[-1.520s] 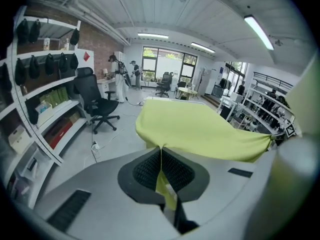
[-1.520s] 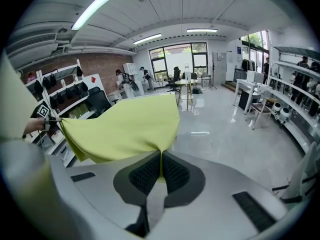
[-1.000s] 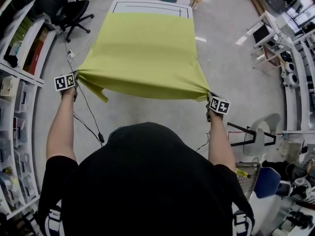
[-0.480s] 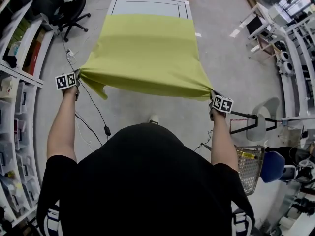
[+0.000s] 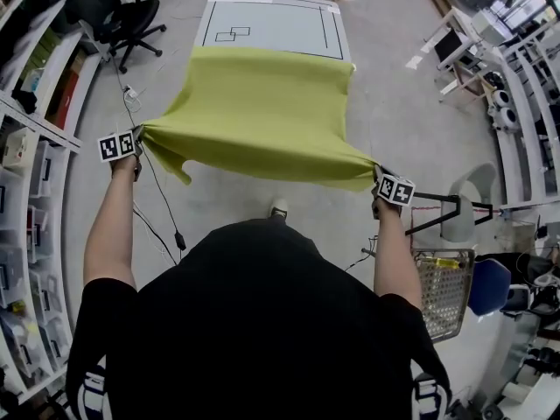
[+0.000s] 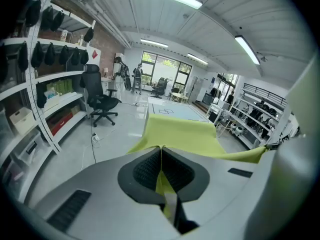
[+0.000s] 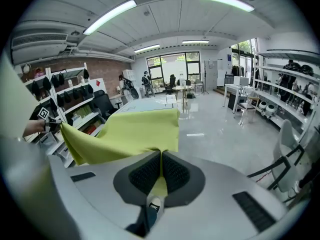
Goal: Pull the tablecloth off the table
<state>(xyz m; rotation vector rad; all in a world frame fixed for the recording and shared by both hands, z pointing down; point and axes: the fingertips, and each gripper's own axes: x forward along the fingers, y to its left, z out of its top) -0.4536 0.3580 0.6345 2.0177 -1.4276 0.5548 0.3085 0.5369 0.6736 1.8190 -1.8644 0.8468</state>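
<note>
The left gripper is pinching one near corner of the cloth at about 9 o'clock, its jaws pressed tight on the fabric. The right gripper is clamping the other near corner at about 3 o'clock, jaws likewise closed on it. The cloth is hanging stretched in the air between them, its far end lying over the table at 12 o'clock. A chair is standing at 10 o'clock, a basket at 4 o'clock.
</note>
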